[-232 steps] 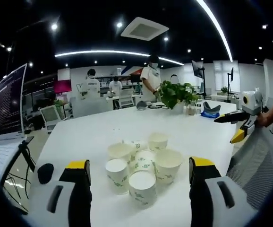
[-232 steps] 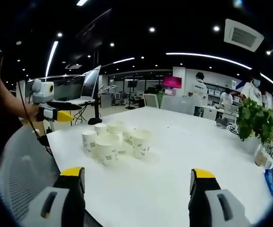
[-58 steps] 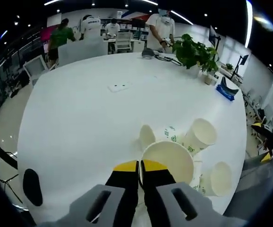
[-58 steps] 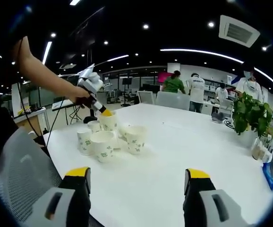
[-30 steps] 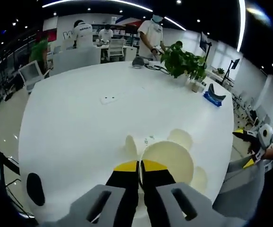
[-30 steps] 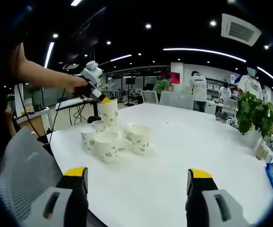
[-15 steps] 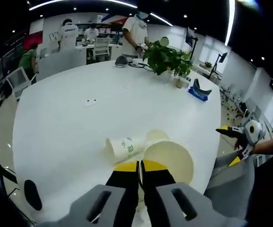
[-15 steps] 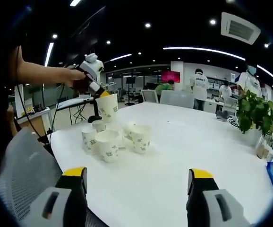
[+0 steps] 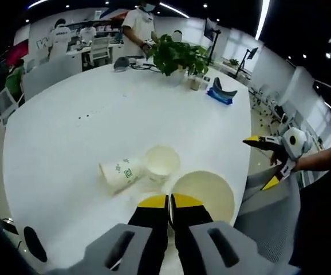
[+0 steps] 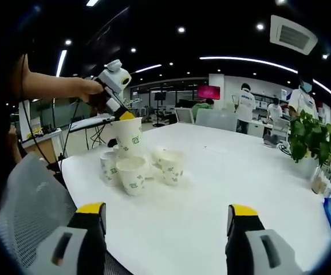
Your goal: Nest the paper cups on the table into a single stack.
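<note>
Lifted higher than a second ago, the held cup (image 10: 129,137) now hangs above the cluster of cups (image 10: 137,169) near the surface (image 10: 223,177) edge, clear of them. The left gripper (image 10: 123,116) pinches its rim, yellow tips closed together on the paper wall; a hand (image 10: 91,90) and bare forearm reach in behind it.

From the left gripper view, the left gripper (image 9: 169,201) has its jaws pressed tight on the near rim of the cup (image 9: 204,195), whose open mouth faces the camera. Beyond it on the surface (image 9: 97,120), one cup (image 9: 161,162) stands upright and another (image 9: 121,172) lies on its side just beside it, touching or nearly so. The right gripper (image 9: 260,163) shows at the right edge off the surface, jaws spread wide, held by a hand (image 9: 283,160).

From the right gripper view, the right gripper (image 10: 165,220) is low at the near edge, jaws wide apart and gripping nothing, well apart from the cups. A potted plant (image 10: 307,140) stands at the far right of the surface. People (image 10: 247,106) stand at desks in the background.
</note>
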### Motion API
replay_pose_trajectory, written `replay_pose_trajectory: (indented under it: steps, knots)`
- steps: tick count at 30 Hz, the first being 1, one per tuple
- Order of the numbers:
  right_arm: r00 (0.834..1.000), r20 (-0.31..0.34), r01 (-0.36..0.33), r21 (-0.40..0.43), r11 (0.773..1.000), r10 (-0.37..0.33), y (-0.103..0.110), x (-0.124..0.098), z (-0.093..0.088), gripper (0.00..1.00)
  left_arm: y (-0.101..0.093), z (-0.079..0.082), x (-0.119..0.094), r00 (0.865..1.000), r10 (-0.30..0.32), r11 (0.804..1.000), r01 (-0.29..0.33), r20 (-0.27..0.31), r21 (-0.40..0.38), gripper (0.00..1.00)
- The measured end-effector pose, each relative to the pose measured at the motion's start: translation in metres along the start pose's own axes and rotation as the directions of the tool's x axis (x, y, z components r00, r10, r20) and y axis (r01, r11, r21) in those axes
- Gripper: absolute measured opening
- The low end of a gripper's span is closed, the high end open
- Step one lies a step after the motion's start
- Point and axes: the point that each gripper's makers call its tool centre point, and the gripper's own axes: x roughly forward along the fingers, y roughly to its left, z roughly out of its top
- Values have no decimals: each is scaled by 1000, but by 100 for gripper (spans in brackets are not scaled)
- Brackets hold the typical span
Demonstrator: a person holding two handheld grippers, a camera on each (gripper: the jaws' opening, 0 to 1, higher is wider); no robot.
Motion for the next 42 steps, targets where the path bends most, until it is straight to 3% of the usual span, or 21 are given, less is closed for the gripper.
replay_pose_trajectory:
  steps: [18,25,36,42]
  knots:
    - [1000,-2,12,-4,1000,-12,-3,-1,0,87,-13,-18,31,997,-33,999,35,-71,22,0]
    - [1000,-7,12,-5,1000,-12,-3,0,-2,87,-12,-28,39,995,-18,999,22,-102,41,0]
    - [1000,-11,13,-1,1000,-14,-4,0,-3,86,-21,-43,44,988,-25,998,35,-149,61,1]
    - [1000,-10,13,-1,1000,-13,-3,0,-3,86,-15,-41,46,988,-23,997,34,-150,74,4]
